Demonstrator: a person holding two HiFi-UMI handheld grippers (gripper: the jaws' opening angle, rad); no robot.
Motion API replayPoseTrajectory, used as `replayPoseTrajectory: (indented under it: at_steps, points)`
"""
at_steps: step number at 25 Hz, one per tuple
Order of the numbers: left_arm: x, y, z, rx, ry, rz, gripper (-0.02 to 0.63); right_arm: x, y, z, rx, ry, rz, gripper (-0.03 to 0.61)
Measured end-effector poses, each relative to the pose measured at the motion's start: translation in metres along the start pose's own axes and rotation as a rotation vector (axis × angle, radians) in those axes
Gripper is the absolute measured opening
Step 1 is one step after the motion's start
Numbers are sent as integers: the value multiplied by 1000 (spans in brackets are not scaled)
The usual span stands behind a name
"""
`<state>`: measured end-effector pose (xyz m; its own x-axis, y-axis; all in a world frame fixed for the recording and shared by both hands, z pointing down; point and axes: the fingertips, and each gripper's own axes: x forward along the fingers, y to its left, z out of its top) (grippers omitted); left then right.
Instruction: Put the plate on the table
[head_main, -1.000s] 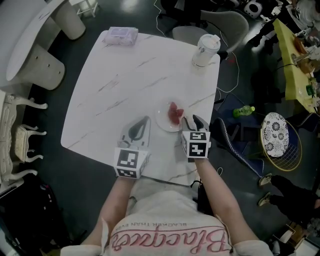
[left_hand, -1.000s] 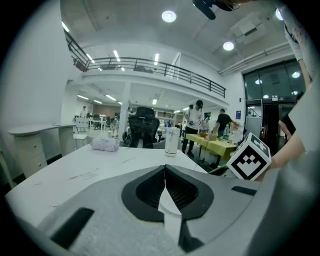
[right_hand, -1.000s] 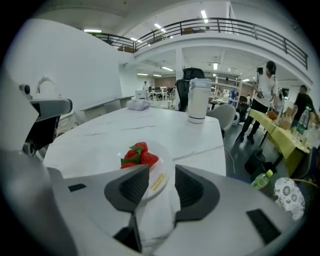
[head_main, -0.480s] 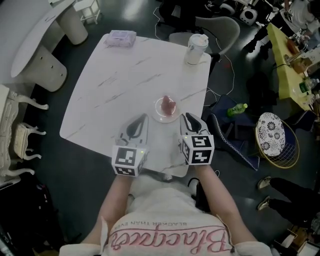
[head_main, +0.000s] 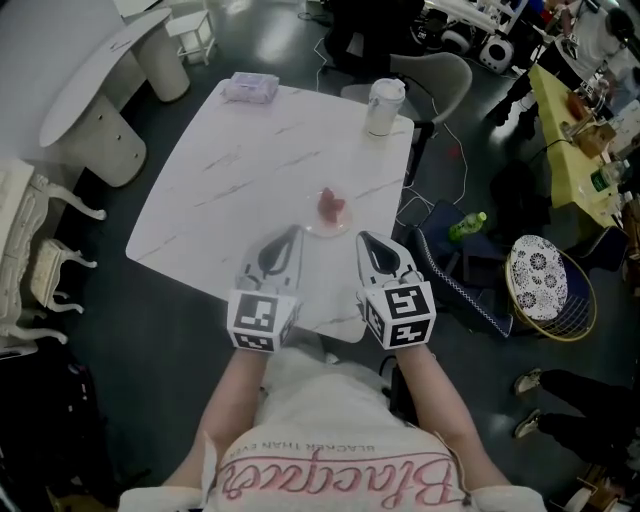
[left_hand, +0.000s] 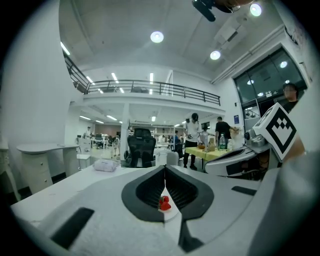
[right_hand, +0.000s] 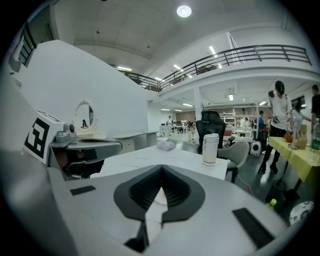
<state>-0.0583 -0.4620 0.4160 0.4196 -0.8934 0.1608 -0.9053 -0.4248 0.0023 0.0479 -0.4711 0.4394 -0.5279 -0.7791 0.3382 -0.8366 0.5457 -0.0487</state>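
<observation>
A small clear plate (head_main: 327, 226) with red fruit (head_main: 330, 205) sits on the white marble table (head_main: 250, 180), near its front right. Both grippers hover above the table's front edge, short of the plate and apart from it. My left gripper (head_main: 285, 243) is shut and empty; in the left gripper view the red fruit (left_hand: 164, 202) shows through the gap below its closed tips (left_hand: 165, 169). My right gripper (head_main: 373, 247) has just been closing with nothing between its jaws, and it is now shut and empty (right_hand: 161, 170).
A white lidded cup (head_main: 384, 104) stands at the table's far right corner and a wipes pack (head_main: 250, 87) at the far left. A grey chair (head_main: 440, 65) is behind the table. On the floor to the right are a green bottle (head_main: 467, 225) and a basket (head_main: 545, 285).
Both grippers drew back from the plate toward the table's front edge and rose. The right jaws went from open to shut. The plate stays on the table.
</observation>
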Motion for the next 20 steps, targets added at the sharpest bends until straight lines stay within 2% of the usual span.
replayPoseTrajectory:
  at_steps: [8, 13, 20]
  points:
    - [-44, -41, 19, 26, -60, 6, 6, -64, 25, 20, 80, -105, 67, 3]
    - [-71, -61, 23, 29, -84, 16, 6, -95, 42, 18, 67, -127, 95, 3]
    - [-92, -83, 29, 50, -99, -13, 6, -124, 63, 26, 27, -173, 97, 3]
